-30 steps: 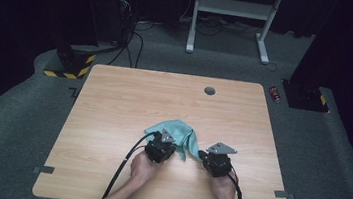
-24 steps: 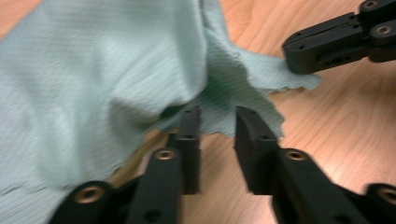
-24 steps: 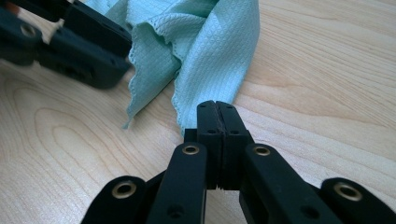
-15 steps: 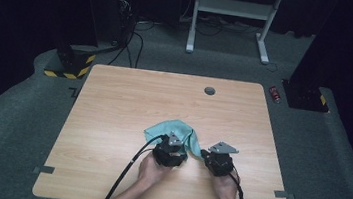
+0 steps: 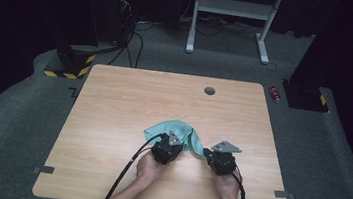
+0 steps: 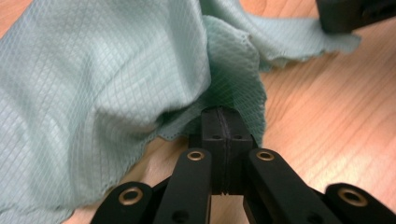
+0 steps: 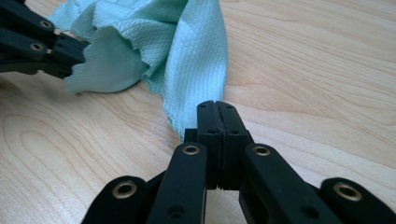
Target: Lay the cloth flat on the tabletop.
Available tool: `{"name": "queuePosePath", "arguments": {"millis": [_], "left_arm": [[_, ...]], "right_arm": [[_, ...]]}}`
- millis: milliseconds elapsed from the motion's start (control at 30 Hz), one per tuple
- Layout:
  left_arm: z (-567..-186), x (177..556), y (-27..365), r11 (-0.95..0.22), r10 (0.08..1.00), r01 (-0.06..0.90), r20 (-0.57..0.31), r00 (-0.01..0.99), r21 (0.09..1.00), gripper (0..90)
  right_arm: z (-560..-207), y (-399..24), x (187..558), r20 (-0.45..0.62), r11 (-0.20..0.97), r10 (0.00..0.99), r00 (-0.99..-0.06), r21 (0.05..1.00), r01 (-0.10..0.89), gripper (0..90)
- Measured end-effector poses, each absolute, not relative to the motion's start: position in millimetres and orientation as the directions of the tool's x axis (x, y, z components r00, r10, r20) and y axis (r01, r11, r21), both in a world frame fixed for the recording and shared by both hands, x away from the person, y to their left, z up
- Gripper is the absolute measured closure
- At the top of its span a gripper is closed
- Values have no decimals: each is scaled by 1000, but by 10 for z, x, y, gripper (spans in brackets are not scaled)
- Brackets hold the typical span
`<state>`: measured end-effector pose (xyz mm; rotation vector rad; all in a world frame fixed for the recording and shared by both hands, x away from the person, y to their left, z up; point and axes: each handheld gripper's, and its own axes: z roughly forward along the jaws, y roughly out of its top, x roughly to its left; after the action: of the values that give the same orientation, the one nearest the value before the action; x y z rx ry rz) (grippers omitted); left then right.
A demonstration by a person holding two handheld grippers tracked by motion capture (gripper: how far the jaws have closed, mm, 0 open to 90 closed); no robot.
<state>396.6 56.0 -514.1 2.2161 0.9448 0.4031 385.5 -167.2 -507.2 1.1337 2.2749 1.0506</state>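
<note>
1. Dark floor and cables ring the wooden table (image 5: 113,102) in the high view; on it we see a teal cloth (image 5: 171,129) bunched near the middle front, with the left gripper (image 5: 166,151) on its near edge and the right gripper (image 5: 221,161) at its right corner.
2. From the left gripper (image 6: 222,130) view, we find the jaws pressed together on a fold of the cloth (image 6: 102,84), which drapes up and away.
3. From the right gripper (image 7: 217,126) view, the jaws meet on the corner of the cloth (image 7: 196,56).
4. We judge the cloth light, limp and thin: it should sag between holds, so corners or hems are the places to pinch.
</note>
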Motion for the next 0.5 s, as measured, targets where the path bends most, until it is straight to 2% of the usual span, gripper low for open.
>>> {"name": "queuePosePath", "arguments": {"millis": [500], "left_arm": [[-4926, 3768, 1135, -486, 750, 522, 29, 660, 701, 900]], "right_arm": [[-5049, -1762, 3818, -15, 395, 798, -603, 768, 503, 896]]}}
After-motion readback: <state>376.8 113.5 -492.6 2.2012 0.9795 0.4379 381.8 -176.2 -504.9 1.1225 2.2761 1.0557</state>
